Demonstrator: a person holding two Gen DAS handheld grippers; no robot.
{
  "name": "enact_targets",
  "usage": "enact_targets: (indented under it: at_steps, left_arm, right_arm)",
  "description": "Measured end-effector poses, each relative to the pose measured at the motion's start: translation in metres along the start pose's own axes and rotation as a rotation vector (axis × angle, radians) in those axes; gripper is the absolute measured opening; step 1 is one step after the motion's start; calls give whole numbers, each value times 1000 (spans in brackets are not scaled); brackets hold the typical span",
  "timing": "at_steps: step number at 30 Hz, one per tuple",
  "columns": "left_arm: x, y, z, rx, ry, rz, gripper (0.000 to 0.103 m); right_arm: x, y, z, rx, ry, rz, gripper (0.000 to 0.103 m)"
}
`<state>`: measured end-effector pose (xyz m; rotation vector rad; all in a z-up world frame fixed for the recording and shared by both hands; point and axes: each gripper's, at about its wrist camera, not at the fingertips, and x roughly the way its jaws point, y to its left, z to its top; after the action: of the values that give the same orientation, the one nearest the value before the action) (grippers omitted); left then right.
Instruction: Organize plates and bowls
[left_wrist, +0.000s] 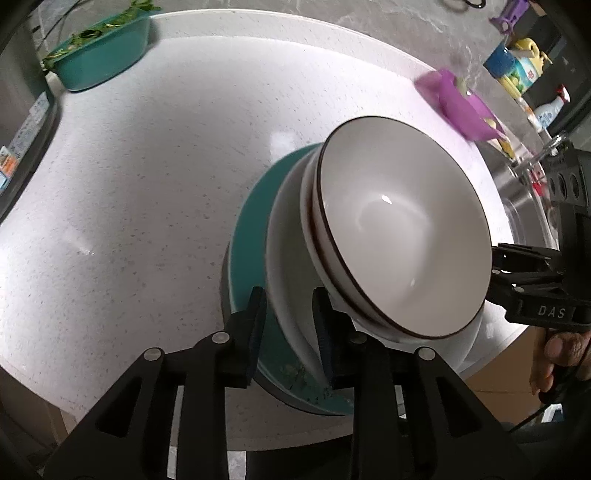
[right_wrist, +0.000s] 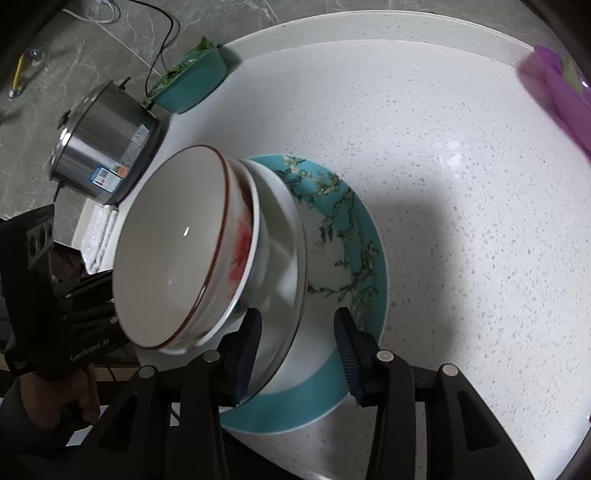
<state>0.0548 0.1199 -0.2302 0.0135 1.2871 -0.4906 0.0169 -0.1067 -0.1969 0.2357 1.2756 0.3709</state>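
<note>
bowls (right_wrist: 177, 254), three nested, sit on one teal plate (right_wrist: 354, 229); each gripper (left_wrist: 290, 332) (right_wrist: 299, 347) straddles rims, spread, not pinching.

- Before me, a white speckled counter (right_wrist: 443, 155).
- At its far edge, a teal tub (left_wrist: 103, 59) holding greens — near my steel pot (right_wrist: 103, 147).
- A purple basket (left_wrist: 458, 107), blurred, near the sink (left_wrist: 517, 184).
</note>
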Motion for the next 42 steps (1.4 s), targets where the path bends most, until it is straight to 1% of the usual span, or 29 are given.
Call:
enact_targets:
  at_steps: [2,3,4,5,6,7,8,9,10,13,14,16,18,19,22,23,24,25,26,27,28,30,32,34,36,38,39,40,42]
  left_arm:
    - [-8,0,-2,-11,-13,11,29]
    - [-11,1,-3,-13,-18,12,30]
    - [-16,1,-5,-14,-28,17,40]
    - [-22,1,-8,-22,-41,47,59]
    - [-26,3,-11,-29,-51,53,67]
    - [-35,5,-15,-47,-76,49,79]
    - [-41,5,-17,-58,-97,45,96]
    - [-47,5,-19,-71,-123,42,103]
    - [-58,4,-22,-88,-160,51,103]
    - [-79,-4,-27,-98,-213,55,103]
    - [-85,-9,-29,-90,-227,69,103]
    - [-96,-16,-30,-63,-250,84,103]
    - [-105,-22,-29,-43,-265,80,103]
    - [-111,-24,-29,-40,-282,69,103]
    - [-128,-28,-31,-29,-323,-2,103]
    - [-134,-31,-33,-28,-330,-12,103]
    - [-140,-34,-35,-26,-340,-11,103]
    - [-147,-36,-35,-21,-353,9,103]
    - [-154,-38,-38,-16,-368,61,103]
    - [-158,-40,-39,-17,-365,121,103]
    - [-161,-42,-40,-8,-349,146,103]
    - [-163,-42,-40,4,-306,173,103]
    - [-162,-39,-42,5,-271,192,103]
    - [-158,-35,-47,2,-234,170,103]
    - [-156,-30,-50,-22,-188,77,103]
    - [-156,-26,-51,-45,-189,-3,103]
    - [-161,-26,-53,-48,-209,-10,103]
    - [-163,-25,-53,-42,-218,-2,103]
    - [-167,-31,-53,-17,-229,33,103]
  right_arm:
    - [-6,1,-2,-7,-12,-11,53]
    - [-9,1,-2,-11,-20,-10,53]
    - [-13,1,-3,-13,-27,-6,54]
    - [-19,1,-4,-13,-38,-4,56]
    - [-23,0,-5,-13,-48,-5,58]
    - [-30,-2,-7,-13,-61,-8,60]
    - [-36,-3,-8,-12,-73,-2,70]
    - [-42,-5,-10,-12,-88,5,79]
    - [-50,-6,-12,-15,-107,11,83]
    - [-74,-4,-17,-43,-168,27,94]
    - [-82,-3,-18,-52,-190,24,103]
    - [-95,-1,-21,-58,-237,13,103]
    - [-110,1,-24,-51,-287,19,103]
    - [-115,2,-25,-47,-304,19,103]
    - [-123,13,-29,-44,-317,-64,103]
    - [-126,14,-32,-42,-332,-75,103]
    - [-131,17,-35,-35,-365,-83,103]
    - [-135,19,-39,-29,-389,-85,103]
    - [-139,23,-42,-23,-413,-96,103]
    - [-143,28,-45,-22,-439,-115,103]
    - [-147,33,-48,-24,-464,-134,103]
    - [-157,45,-56,-22,-518,-152,103]
    - [-167,58,-66,-19,-573,-150,103]
    - [-173,69,-71,-19,-611,-167,103]
    - [-180,81,-78,-16,-649,-184,103]
    - [-187,93,-85,-6,-672,-229,103]
    - [-190,98,-87,-2,-688,-247,103]
    - [-194,104,-91,1,-708,-266,103]
    - [-202,114,-95,7,-746,-330,103]
